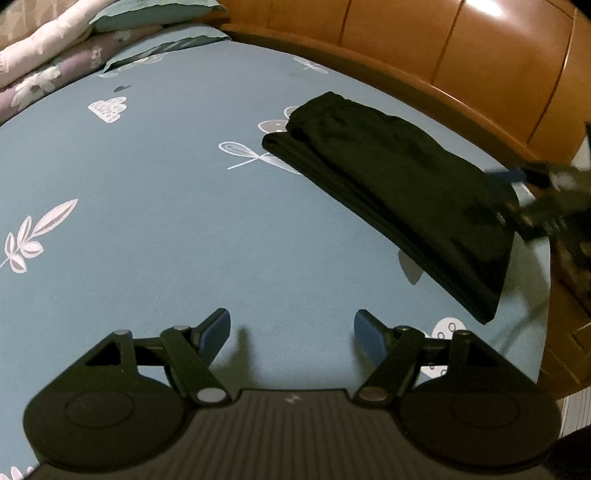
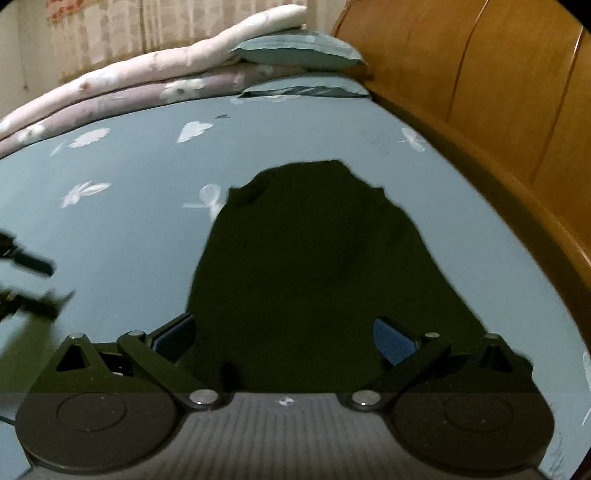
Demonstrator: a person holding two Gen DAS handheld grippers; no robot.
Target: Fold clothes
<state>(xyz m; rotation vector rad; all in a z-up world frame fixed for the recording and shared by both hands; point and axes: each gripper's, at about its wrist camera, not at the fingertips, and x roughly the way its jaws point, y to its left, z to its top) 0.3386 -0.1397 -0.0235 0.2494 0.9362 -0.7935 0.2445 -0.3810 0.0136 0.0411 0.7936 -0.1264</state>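
Note:
A black garment (image 1: 399, 184) lies folded in a long stack on the blue patterned bed sheet (image 1: 166, 221), near the wooden bed frame. My left gripper (image 1: 291, 332) is open and empty, above bare sheet to the left of the garment. My right gripper (image 2: 284, 336) is open, its blue pads (image 2: 391, 339) spread over the near end of the garment (image 2: 314, 266). The right gripper also shows blurred at the garment's right end in the left wrist view (image 1: 532, 192). The left gripper shows blurred at the left edge of the right wrist view (image 2: 29, 284).
A curved wooden bed frame (image 1: 461, 62) runs along the far and right side. Folded quilts (image 2: 122, 92) and pillows (image 2: 299, 48) are stacked at the far end of the bed. A curtain (image 2: 110, 33) hangs behind them.

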